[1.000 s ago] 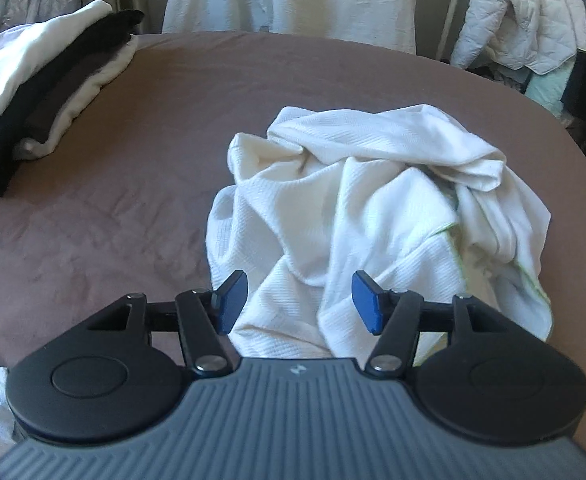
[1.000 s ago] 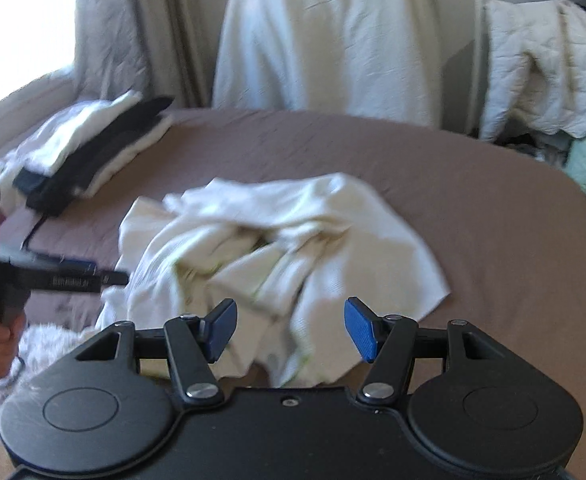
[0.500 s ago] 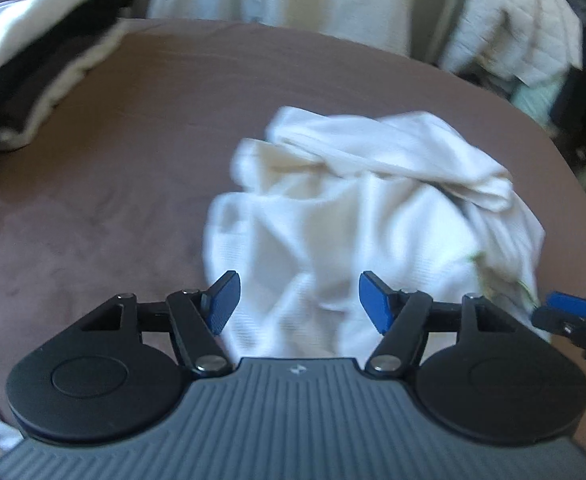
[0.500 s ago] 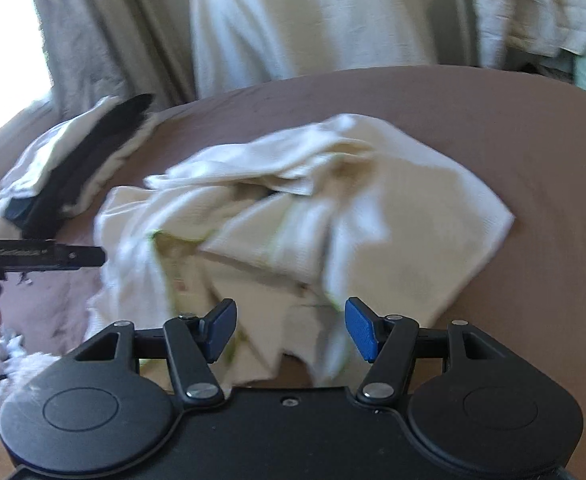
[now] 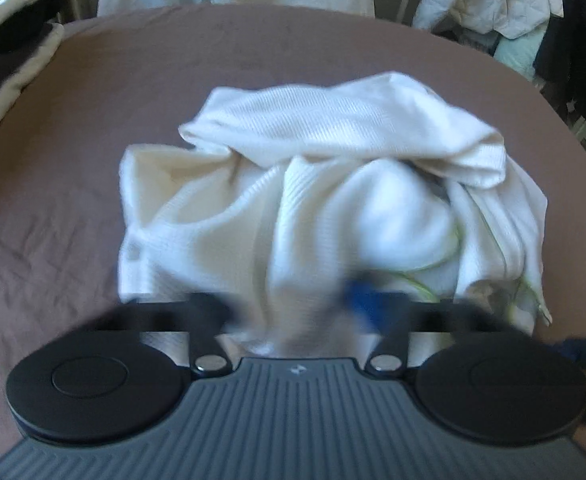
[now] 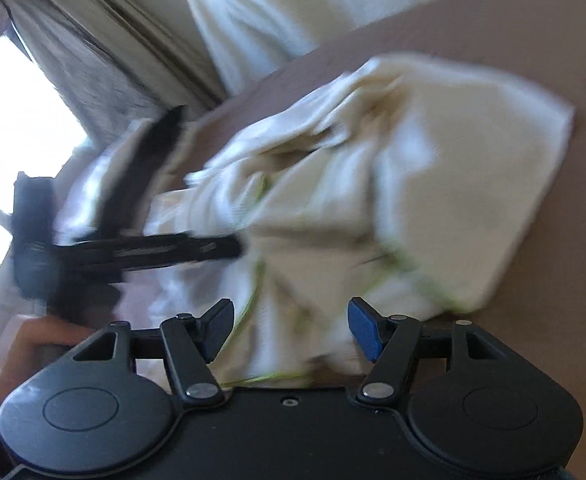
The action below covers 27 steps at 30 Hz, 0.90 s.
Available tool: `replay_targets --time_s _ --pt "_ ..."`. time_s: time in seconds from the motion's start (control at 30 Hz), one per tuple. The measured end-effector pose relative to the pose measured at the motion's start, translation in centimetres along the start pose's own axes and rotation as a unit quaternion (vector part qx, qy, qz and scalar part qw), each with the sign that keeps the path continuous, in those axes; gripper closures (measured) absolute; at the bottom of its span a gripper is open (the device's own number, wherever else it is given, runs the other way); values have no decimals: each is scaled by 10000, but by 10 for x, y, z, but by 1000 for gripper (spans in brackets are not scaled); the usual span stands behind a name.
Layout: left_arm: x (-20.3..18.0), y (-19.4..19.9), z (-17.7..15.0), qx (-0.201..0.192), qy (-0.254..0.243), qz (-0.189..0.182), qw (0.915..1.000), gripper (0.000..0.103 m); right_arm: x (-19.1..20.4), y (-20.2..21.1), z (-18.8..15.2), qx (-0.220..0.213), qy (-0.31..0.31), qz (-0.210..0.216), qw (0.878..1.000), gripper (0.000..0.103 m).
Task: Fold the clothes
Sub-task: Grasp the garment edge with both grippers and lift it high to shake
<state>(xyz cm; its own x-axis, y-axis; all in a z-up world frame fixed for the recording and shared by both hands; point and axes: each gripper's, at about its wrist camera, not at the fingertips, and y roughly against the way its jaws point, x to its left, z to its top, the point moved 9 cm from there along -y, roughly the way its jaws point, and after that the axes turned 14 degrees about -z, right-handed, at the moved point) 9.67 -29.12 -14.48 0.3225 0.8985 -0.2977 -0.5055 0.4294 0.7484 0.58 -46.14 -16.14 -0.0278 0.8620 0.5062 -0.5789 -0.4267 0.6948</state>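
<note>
You are at the very start of this piece: no fold has been made in the white garment (image 5: 333, 184), and it has not yet been spread flat. A stack of folded clothes (image 5: 9, 64) sits at the far left edge of the bed (image 5: 93, 120), so some of the job looks done (how many pieces are left, the views do not show). What remains here, as I judge it, is to lift the garment, shake it open, lay it flat on the bed, and only then fold it.

The garment lies in a crumpled heap at the middle of the bed, well apart from the stack. It is a ribbed or waffle-textured knit, off-white, with a thin yellow-green trim along the hems nearest you. One thick roll of cloth runs across the top of the heap, and deep loose folds fall toward you.

Your left tool (image 5: 289, 304) is at the near side of the heap. Its jaws have just been closing with a bunch of cloth between them, but blur hides whether the pads have bitten yet. Your right tool (image 6: 289, 326) is released, jaws wide, with the trimmed hem lying loose between them.
</note>
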Motion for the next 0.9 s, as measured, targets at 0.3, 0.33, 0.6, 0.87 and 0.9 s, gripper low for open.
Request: replay_targets --time_s 0.3,0.33,0.6,0.87,0.9 --pt "21 77 17 -982 91 769 9921 91 3 -26 0 -454 716 -1526 9846 24" --pt "18 80 15 -1005 -10 782 9919 92 6 -31 -1 -489 966 -1732 9789 24" --pt "55 102 56 -1103 -464 1489 9816 94 6 13 44 -1729 1241 -2694 9392 99" --pt "52 171 73 -1723 -182 1488 9736 94 -46 178 117 -2895 1229 -4746 8221 100" --pt "54 170 65 -1694 -150 1458 9746 95 -56 192 114 -2895 1076 -4838 8189 100"
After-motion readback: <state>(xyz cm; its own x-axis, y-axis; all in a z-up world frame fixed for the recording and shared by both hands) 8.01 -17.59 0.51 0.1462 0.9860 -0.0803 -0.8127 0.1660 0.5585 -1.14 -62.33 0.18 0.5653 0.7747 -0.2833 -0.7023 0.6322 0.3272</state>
